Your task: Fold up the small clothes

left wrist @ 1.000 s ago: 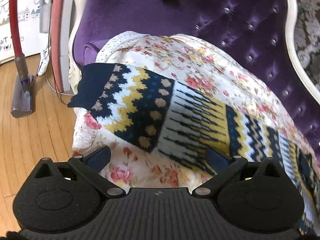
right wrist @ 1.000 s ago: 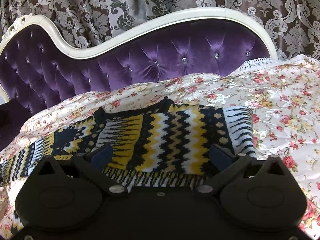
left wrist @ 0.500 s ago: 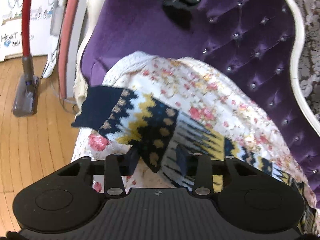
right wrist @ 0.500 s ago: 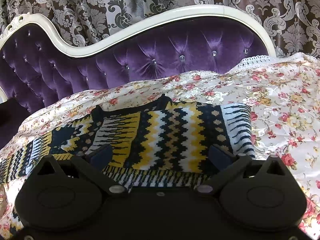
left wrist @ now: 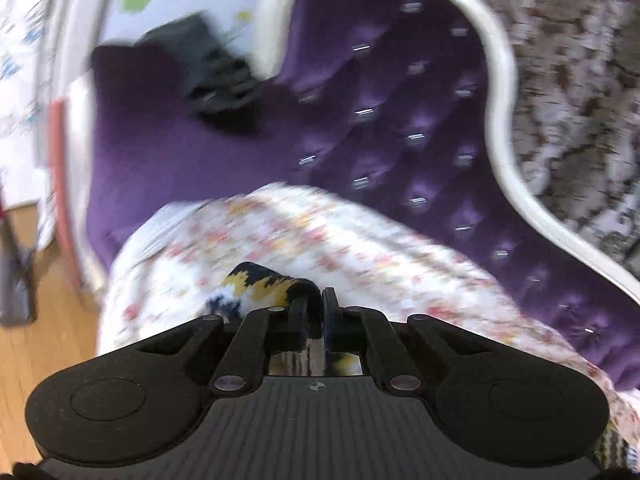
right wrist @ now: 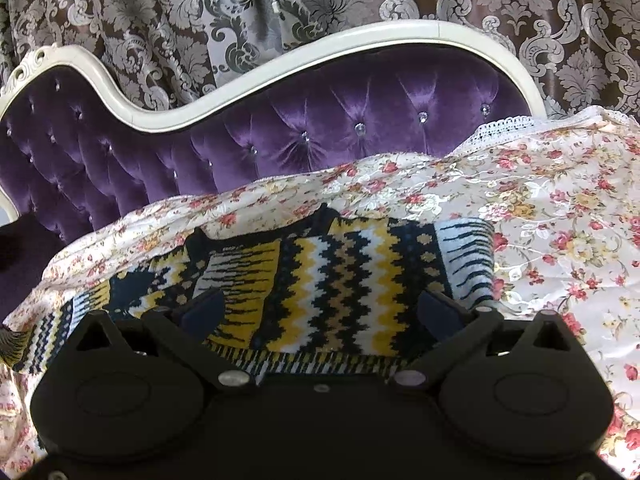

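A small knitted sweater point(right wrist: 340, 276) with navy, yellow and white zigzag bands lies spread on a floral cloth point(right wrist: 560, 208) over a purple sofa. My right gripper point(right wrist: 320, 308) is open, its fingers low over the sweater's near hem. My left gripper point(left wrist: 316, 308) is shut on a bunched part of the sweater point(left wrist: 260, 284), lifted above the floral cloth point(left wrist: 320, 240). The left wrist view is motion-blurred and most of the sweater is hidden below the gripper body there.
The tufted purple sofa back point(right wrist: 280, 120) with a white frame point(right wrist: 280, 64) rises behind the cloth. A dark garment point(left wrist: 208, 72) lies on the sofa's far end. Wooden floor point(left wrist: 40, 360) lies left of the sofa. Patterned curtains point(right wrist: 480, 0) hang behind.
My left gripper closed on the sweater's sleeve and lifted it, swinging the view toward the sofa back. The right gripper stayed open and nearly still.
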